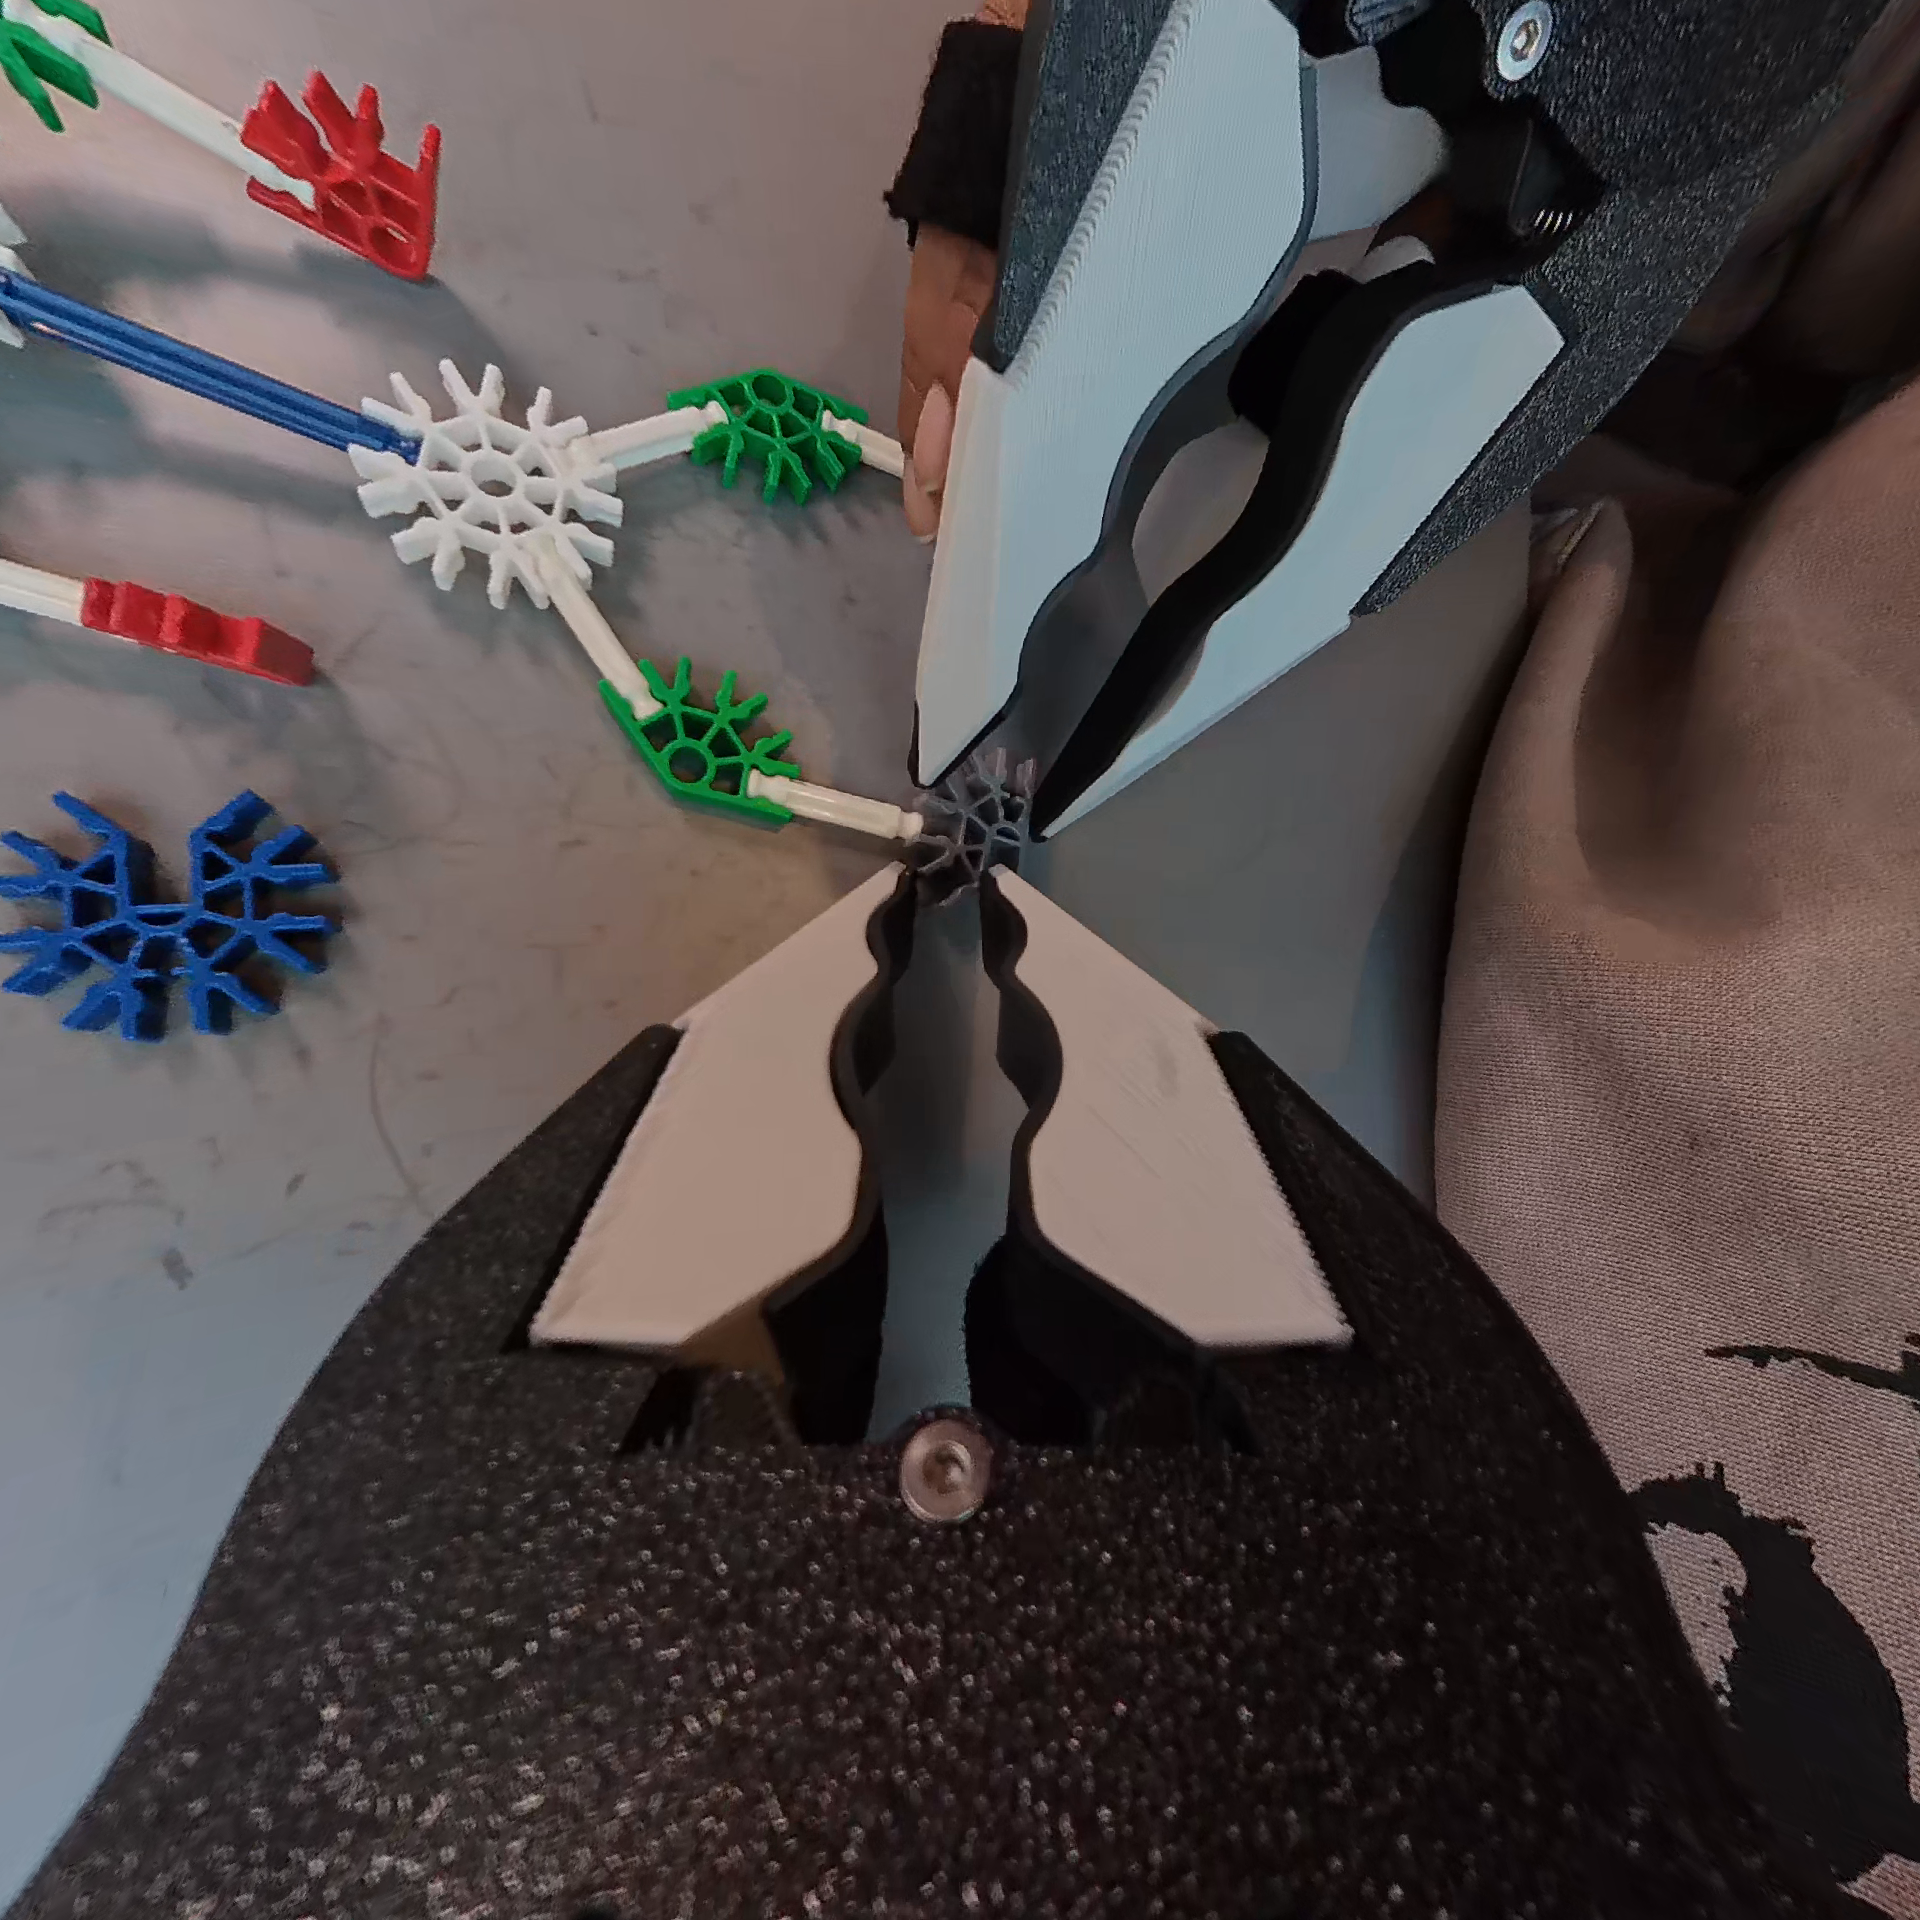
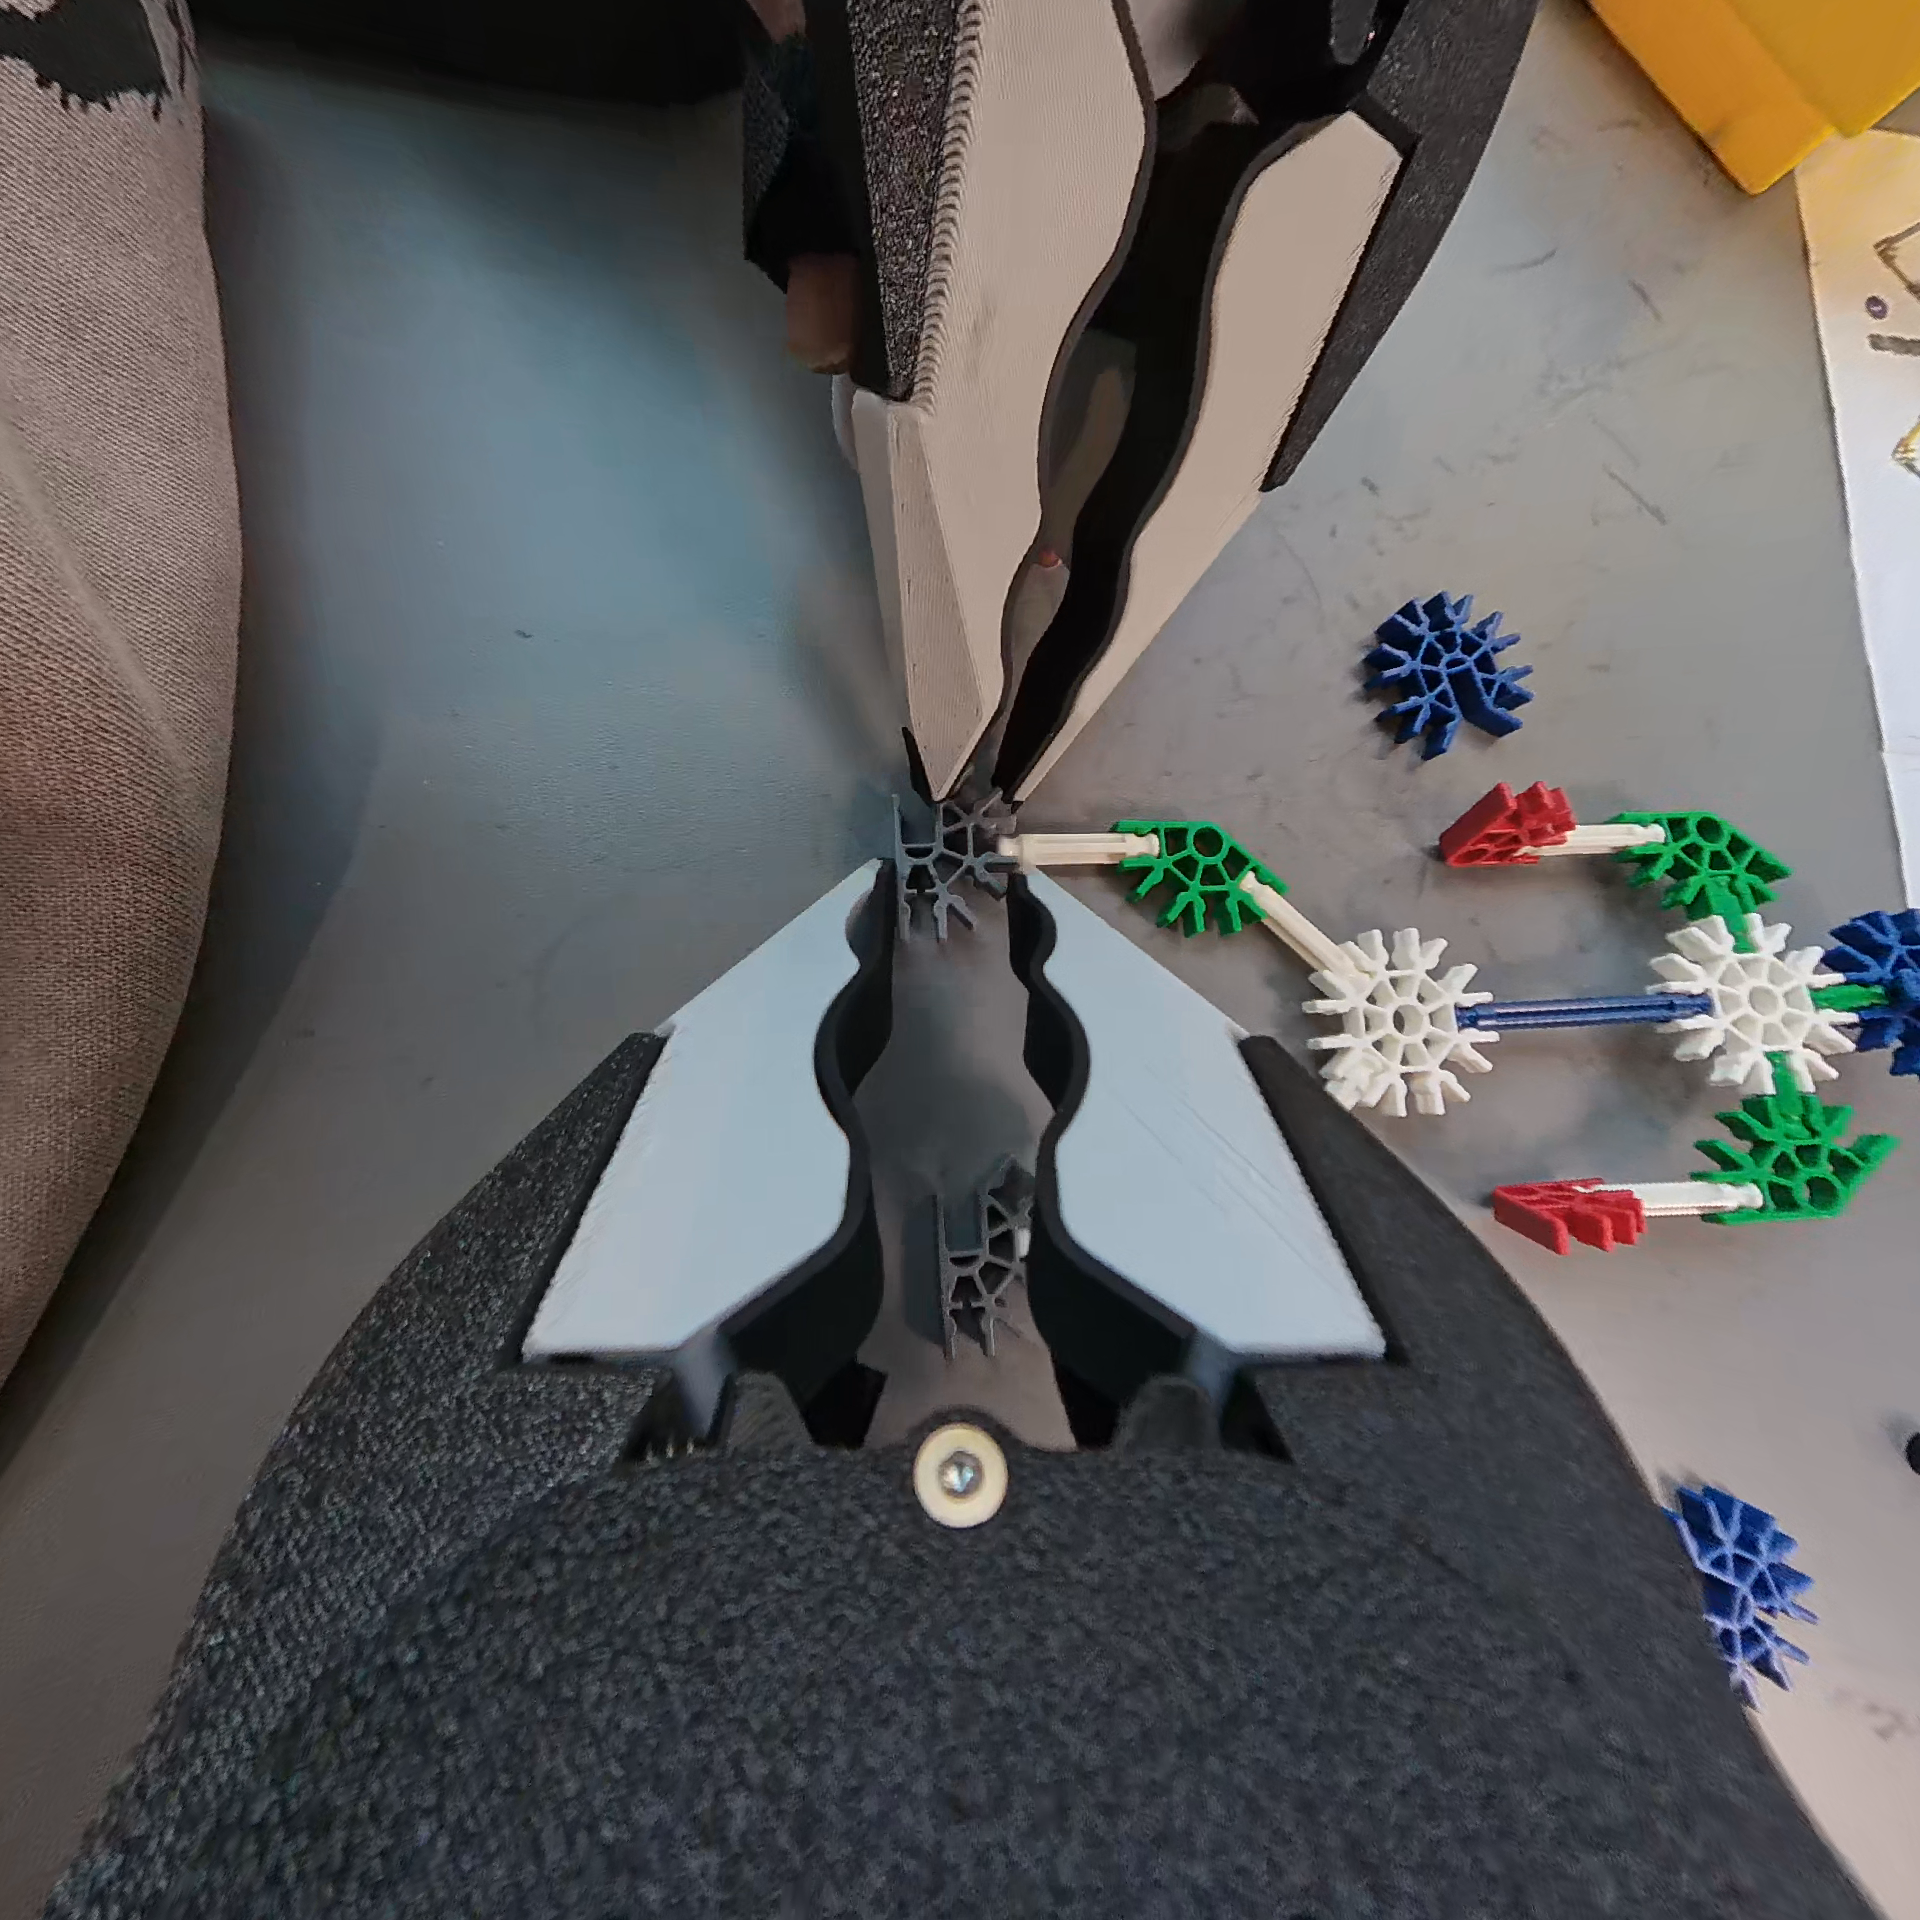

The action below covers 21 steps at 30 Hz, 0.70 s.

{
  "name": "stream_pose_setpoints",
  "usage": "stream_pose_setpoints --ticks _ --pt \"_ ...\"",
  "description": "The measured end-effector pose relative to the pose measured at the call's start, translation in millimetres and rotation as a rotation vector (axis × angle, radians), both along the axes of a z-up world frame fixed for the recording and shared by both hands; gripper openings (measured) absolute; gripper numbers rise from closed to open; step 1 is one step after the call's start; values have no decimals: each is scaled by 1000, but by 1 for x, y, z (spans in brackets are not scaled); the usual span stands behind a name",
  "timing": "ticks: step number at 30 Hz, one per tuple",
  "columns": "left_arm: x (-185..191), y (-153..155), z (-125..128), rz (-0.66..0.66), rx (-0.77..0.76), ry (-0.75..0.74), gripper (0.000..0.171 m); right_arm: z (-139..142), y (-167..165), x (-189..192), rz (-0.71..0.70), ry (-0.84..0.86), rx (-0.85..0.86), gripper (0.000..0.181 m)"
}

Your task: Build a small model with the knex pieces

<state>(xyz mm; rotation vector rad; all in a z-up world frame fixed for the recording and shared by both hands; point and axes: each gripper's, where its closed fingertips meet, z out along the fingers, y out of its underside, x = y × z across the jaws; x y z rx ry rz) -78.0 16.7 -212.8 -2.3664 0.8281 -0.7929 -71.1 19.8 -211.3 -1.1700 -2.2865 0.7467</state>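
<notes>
A small grey connector [image 1: 977, 826] sits on the end of a short white rod [image 1: 842, 808] that leads to a green connector [image 1: 707, 743] of a flat rod-and-connector build. My left gripper [image 1: 945, 883] is shut on the grey connector from below in the left wrist view. My right gripper [image 1: 982, 784] comes in from above and pinches the same piece with its tips. In the right wrist view, my right gripper [image 2: 951, 888] grips the grey connector [image 2: 951, 862] and the left gripper [image 2: 971, 790] meets it from above. The white rod [image 2: 1060, 847] runs right to the green connector [image 2: 1200, 873].
The build lies on a grey table [image 2: 1558, 416], with white snowflake hubs [image 2: 1397, 1018], a blue rod [image 2: 1569, 1008] and red end pieces [image 2: 1512, 826]. Loose blue connectors [image 2: 1449, 675] [image 2: 1745, 1590] lie nearby. A yellow box [image 2: 1756, 73] and a paper sheet [image 2: 1870, 416] are at the right. A person's beige garment [image 1: 1683, 935] is close by. The tips of both grippers are at nearly the same place.
</notes>
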Motion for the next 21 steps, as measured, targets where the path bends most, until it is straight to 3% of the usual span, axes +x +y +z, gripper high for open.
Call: stream_pose_setpoints --ticks 21 --pt "-7 8 4 55 16 -29 6 3 7 -5 -37 6 -27 20"
